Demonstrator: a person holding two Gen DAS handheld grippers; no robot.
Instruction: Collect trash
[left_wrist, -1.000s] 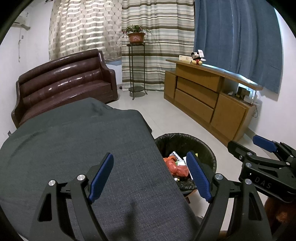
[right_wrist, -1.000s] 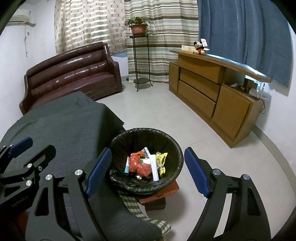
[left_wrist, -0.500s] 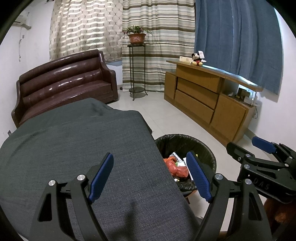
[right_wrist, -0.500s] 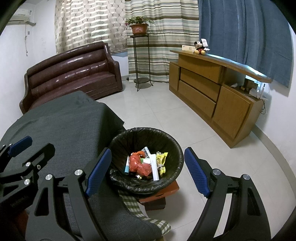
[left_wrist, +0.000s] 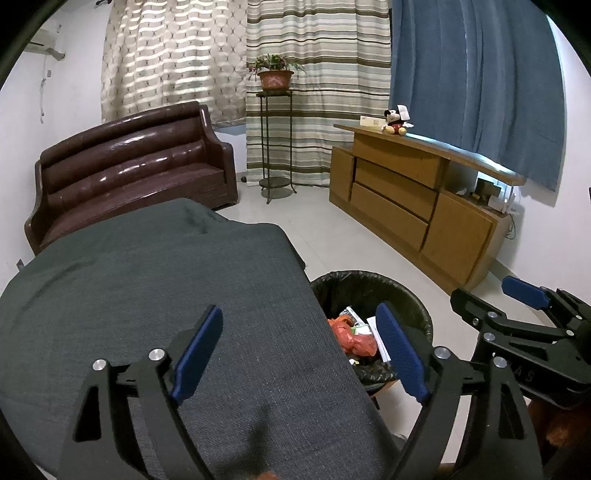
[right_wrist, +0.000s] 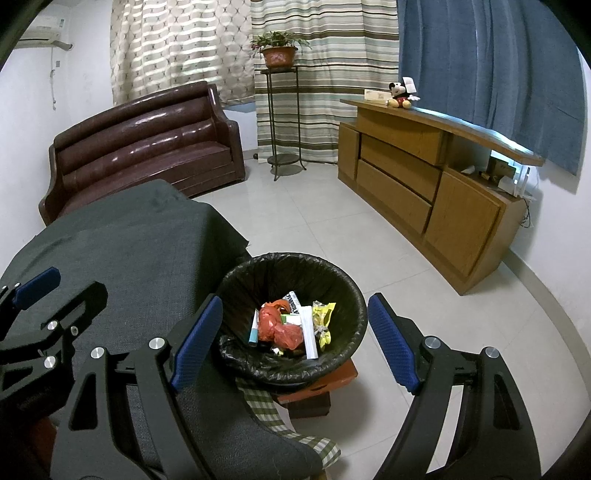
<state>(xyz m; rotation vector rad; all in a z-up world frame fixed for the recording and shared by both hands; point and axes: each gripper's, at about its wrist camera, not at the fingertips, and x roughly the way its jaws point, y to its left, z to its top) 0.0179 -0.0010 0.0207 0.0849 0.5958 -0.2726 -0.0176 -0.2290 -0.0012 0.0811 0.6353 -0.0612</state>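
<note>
Right wrist view: trash (right_wrist: 291, 325) lies inside the black-lined bin (right_wrist: 343, 284), just beside the grey-covered table (right_wrist: 129, 251). Right gripper (right_wrist: 294, 341) gapes empty; left gripper (left_wrist: 301, 352), jaws just widened, grips nothing. Risk: a low sweep could tip the bin off its stool (right_wrist: 325, 384).

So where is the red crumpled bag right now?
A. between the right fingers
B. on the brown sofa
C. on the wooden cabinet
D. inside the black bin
D: the red bag lies inside the bin among the other wrappers, with both grippers' fingers wide apart and holding nothing.
</note>
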